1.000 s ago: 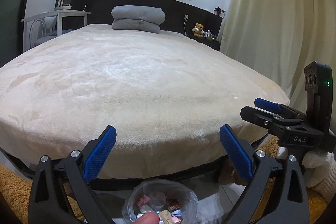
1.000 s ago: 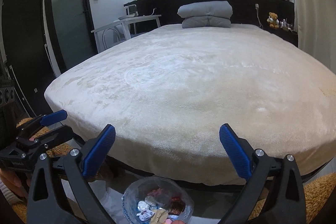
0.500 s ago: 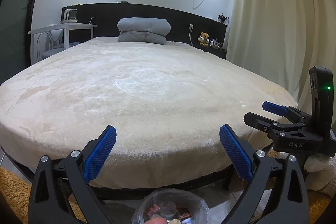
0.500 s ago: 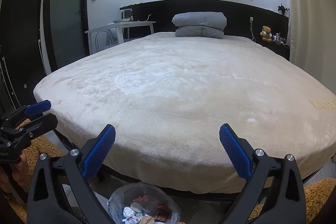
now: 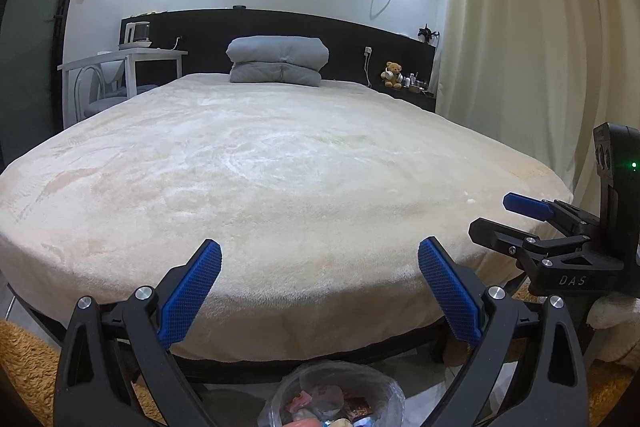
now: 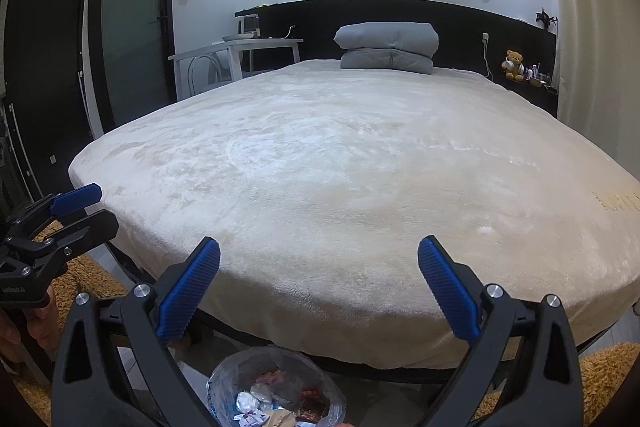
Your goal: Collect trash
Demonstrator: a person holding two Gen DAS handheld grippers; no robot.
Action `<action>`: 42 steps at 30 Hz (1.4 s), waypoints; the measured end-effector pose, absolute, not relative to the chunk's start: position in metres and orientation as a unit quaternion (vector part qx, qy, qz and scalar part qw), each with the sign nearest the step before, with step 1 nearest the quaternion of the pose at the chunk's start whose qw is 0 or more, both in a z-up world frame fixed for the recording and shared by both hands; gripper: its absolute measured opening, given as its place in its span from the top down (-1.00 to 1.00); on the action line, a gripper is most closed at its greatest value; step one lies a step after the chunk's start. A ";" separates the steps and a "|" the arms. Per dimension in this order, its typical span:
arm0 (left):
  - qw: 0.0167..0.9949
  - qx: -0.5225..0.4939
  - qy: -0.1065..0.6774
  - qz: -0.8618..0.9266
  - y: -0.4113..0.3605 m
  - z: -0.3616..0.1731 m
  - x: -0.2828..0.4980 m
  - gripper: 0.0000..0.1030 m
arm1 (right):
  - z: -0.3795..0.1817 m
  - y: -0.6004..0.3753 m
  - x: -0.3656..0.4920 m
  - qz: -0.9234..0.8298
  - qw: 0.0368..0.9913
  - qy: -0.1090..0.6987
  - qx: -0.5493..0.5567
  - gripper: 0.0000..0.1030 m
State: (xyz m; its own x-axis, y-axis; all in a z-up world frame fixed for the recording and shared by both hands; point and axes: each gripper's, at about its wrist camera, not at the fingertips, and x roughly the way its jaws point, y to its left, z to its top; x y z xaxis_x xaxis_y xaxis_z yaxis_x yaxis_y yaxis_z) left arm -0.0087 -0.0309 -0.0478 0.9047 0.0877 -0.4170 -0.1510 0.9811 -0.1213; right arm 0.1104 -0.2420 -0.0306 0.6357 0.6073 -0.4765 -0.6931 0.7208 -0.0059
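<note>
A clear plastic bag of trash sits on the floor at the foot of the bed, low in the left wrist view, holding several wrappers. It shows again as the bag in the right wrist view. My left gripper is open above it, nothing between its blue pads. My right gripper is open too and holds nothing. Each gripper appears in the other's view: the right gripper at the right edge, the left gripper at the left edge. No loose trash shows on the bed.
A wide bed with a cream blanket fills the room ahead. A folded grey duvet lies by the dark headboard. A white desk stands at the left, curtains at the right. Orange shaggy rugs lie on the floor.
Both grippers have tilted upward and pulled back, so the bed and bag sit lower in view and more wall shows. Both stay open.
</note>
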 end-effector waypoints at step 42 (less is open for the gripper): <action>0.971 -0.075 0.217 0.070 -0.027 -0.051 -0.007 -0.87 | -0.032 -0.238 0.107 0.363 0.898 0.224 -0.108 -0.90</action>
State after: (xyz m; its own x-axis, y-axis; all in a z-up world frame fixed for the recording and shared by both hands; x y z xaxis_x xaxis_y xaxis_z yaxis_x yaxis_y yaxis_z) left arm -0.0074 -0.0275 -0.0511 0.8964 0.1032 -0.4311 -0.1680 0.9791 -0.1149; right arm 0.1067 -0.2384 -0.0323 0.6357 0.6039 -0.4808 -0.7004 0.7131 -0.0306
